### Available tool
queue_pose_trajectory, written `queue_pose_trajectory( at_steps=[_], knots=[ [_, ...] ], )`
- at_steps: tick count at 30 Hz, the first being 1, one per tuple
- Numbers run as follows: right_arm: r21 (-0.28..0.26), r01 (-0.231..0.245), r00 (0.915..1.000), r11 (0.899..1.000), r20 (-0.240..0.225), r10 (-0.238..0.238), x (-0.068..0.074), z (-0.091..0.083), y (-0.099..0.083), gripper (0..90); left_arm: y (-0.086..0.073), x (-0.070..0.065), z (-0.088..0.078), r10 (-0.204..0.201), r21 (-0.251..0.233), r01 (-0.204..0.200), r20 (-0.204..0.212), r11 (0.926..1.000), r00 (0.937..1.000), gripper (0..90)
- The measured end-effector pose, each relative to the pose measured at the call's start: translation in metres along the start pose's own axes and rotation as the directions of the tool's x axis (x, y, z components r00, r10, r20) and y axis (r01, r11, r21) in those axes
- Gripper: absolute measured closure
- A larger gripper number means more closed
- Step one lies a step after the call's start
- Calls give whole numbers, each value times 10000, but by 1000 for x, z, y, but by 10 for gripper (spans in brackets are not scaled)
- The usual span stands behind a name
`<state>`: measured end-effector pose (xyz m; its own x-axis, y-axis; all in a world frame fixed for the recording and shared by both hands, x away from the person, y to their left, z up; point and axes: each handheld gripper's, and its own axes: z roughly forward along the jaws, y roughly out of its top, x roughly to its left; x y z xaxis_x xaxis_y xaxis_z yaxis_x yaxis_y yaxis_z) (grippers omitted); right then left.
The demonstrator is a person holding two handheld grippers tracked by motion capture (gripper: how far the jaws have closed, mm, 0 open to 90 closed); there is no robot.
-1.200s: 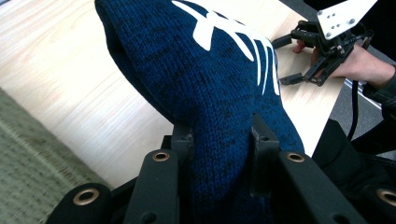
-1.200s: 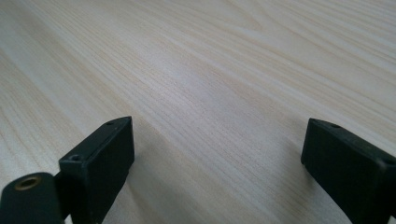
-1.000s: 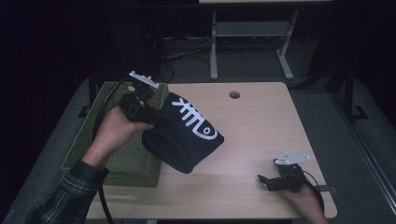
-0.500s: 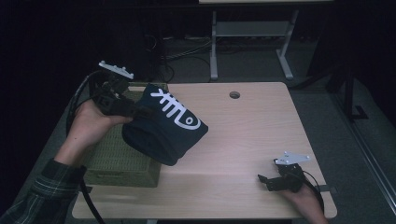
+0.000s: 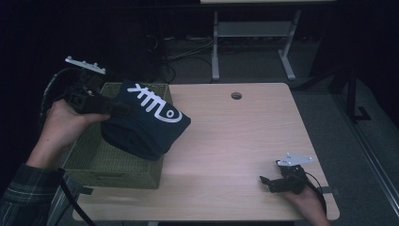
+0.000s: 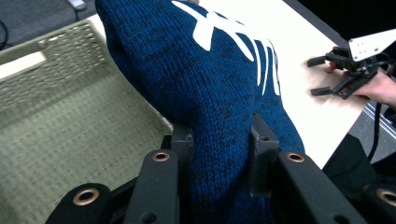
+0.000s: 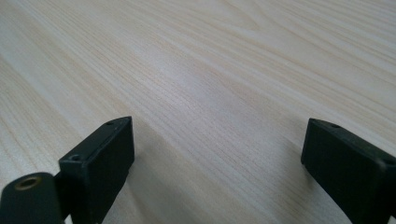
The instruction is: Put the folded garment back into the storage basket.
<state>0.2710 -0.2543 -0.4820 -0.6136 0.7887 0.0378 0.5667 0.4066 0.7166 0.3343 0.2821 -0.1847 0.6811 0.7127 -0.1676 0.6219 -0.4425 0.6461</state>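
A folded dark blue knitted sweater (image 5: 143, 125) with a white fishbone design hangs over the right half of a green woven basket (image 5: 101, 162). My left gripper (image 5: 113, 109) is shut on its folded edge, and in the left gripper view both pads squeeze the thick knit (image 6: 219, 121) above the basket's inside (image 6: 60, 135). My right gripper (image 5: 267, 184) rests on the table near the front right corner, open, with bare wood between its fingers (image 7: 100, 158).
The pale wooden table (image 5: 244, 136) has a round cable hole (image 5: 236, 95) near its far edge. The basket stands at the table's left side. A white desk frame (image 5: 254, 33) and cables lie on the dark floor beyond.
My left gripper has carried the sweater leftward and slightly up, from the table's middle to over the basket. The right gripper has stayed put.
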Motion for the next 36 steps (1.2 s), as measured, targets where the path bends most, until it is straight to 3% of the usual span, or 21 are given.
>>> queue_pose_trajectory(
  at_steps=[16,36],
  knots=[
    [7,-56,10000,10000,36,56,0,0,0,92,-29,40,-24,-1147,-289,1130,-671,9932,9911,700],
    [11,-13,10000,10000,17,13,0,0,0,92,-70,73,-5,-2218,21,2230,-936,9748,9706,700]
  ],
)
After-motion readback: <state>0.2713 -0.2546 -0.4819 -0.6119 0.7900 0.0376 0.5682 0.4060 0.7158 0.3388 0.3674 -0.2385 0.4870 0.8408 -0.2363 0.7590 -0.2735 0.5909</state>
